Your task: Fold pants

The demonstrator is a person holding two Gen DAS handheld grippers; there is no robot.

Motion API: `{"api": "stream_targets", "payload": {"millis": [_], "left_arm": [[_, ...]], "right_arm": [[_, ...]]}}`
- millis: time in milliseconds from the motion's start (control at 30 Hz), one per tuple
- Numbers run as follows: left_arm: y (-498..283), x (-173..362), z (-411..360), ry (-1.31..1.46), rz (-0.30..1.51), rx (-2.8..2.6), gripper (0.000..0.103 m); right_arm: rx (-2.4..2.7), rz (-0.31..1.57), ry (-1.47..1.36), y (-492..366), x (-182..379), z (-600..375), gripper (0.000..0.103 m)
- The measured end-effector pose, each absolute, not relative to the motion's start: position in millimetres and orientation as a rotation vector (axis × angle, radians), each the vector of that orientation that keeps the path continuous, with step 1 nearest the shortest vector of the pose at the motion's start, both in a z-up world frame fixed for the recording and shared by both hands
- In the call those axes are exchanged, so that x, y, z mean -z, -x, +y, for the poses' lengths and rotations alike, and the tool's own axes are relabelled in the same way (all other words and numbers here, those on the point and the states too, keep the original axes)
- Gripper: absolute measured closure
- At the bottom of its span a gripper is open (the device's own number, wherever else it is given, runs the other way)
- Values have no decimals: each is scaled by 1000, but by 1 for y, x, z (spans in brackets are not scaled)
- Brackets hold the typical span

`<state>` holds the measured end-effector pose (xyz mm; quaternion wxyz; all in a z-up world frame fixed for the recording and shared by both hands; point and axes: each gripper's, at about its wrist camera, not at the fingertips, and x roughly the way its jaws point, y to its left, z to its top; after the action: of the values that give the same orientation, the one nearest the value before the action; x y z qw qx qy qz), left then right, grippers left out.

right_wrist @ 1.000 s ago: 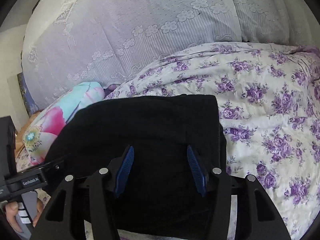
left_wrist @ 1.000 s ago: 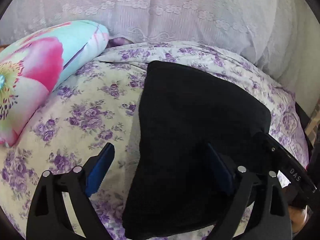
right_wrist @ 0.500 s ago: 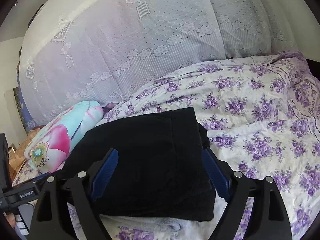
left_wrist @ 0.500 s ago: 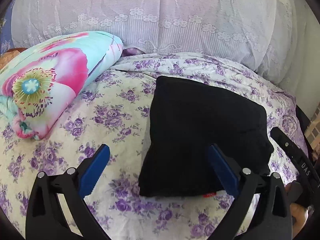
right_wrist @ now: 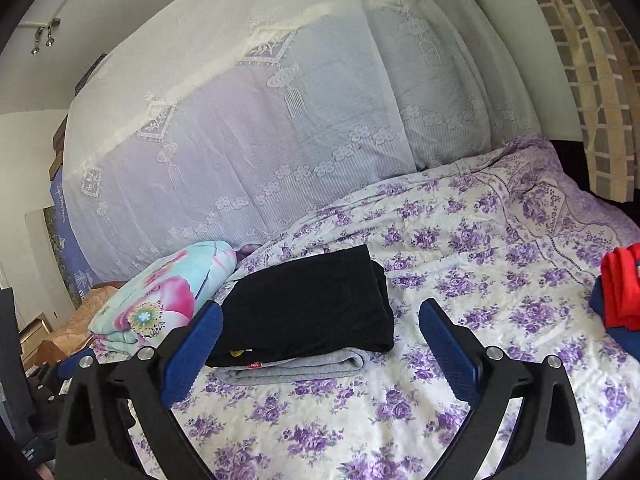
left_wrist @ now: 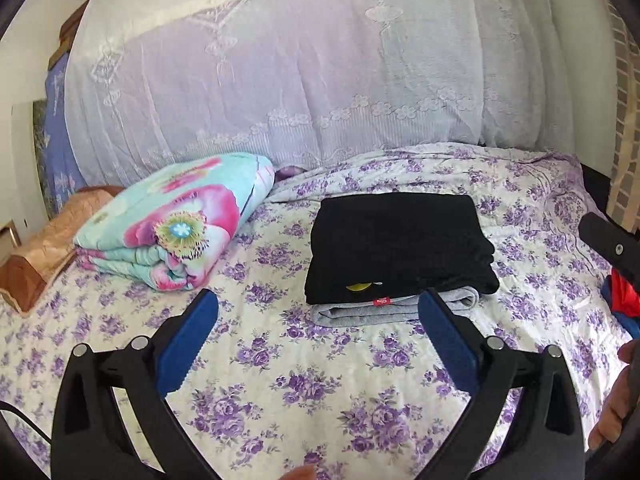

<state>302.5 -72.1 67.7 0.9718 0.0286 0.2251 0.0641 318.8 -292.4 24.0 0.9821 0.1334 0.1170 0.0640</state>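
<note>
left gripper (left_wrist: 318,340): black frame, silver screws (four seen)
right gripper (right_wrist: 320,350): black frame
pads (right_wrist: 450,350): blue, ribbed

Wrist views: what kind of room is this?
Most likely a home bedroom: a bed with a purple-flowered bedspread, a rolled floral quilt at one side, and a lace curtain behind it. Folded black pants lie on the bed.

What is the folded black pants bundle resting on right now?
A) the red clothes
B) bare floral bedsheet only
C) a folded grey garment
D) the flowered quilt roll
C: the black pants sit on top of a folded grey garment, whose edge sticks out beneath them at the near side, on the floral bedsheet; both views show it.
</note>
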Motion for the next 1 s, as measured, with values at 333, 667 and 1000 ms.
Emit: {"api": "stream_targets", "payload": {"millis": [333, 667, 1000], "left_arm": [[-259, -76, -89, -14, 402, -88, 5], [-285, -34, -64, 26, 515, -121, 5], [-285, -28, -63, 12, 524, -132, 5]], "right_arm": [[-68, 213, -227, -280, -19, -305, 4], [-52, 238, -199, -296, 7, -293, 4], [-65, 223, -62, -291, 17, -259, 4]]}}
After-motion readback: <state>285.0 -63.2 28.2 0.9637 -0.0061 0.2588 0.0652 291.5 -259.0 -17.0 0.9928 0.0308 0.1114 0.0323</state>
